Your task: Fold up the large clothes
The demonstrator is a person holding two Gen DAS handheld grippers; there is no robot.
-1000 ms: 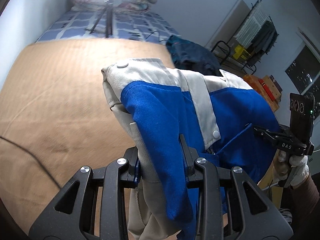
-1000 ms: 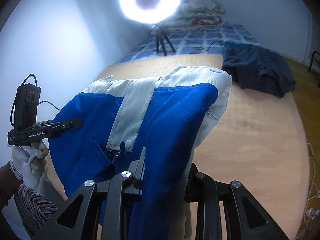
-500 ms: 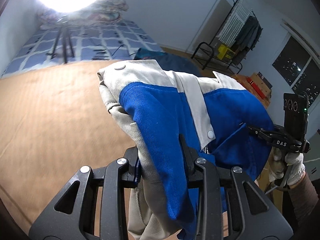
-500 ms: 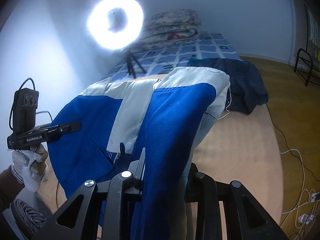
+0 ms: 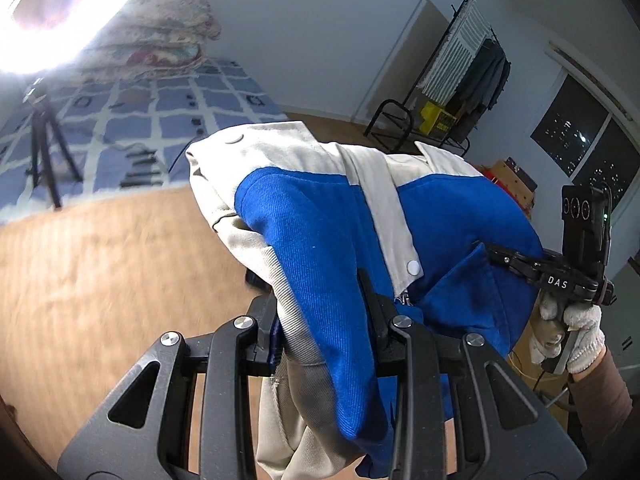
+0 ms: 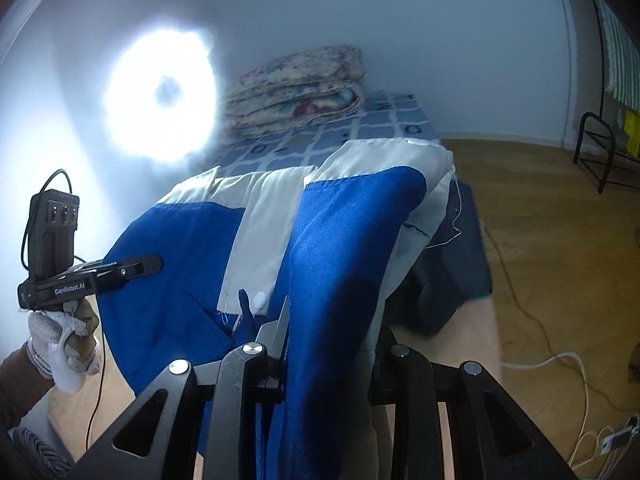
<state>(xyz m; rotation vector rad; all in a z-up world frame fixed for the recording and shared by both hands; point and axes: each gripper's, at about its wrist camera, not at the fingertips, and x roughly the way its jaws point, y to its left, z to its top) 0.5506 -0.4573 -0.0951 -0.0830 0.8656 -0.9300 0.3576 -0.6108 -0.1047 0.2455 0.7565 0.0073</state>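
Jacket (image 5: pixel 320 216) draped between left gripper (image 5: pixel 320 300) and right gripper (image 6: pixel 328 320), above the mat (image 5: pixel 100 280); bed (image 5: pixel 160 120) behind, folded quilts (image 6: pixel 296 88) upon it, clothes rack (image 5: pixel 468 64) to the right.

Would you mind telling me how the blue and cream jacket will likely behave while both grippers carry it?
The jacket is probably floppy: it drapes and sags between the left gripper and right gripper. Its thick weave suggests moderate weight. Loose lower folds will likely swing.

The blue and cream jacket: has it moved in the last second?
Yes. In the right wrist view the blue and cream jacket has swung right, now covering the dark blue garment on the tan bed cover.
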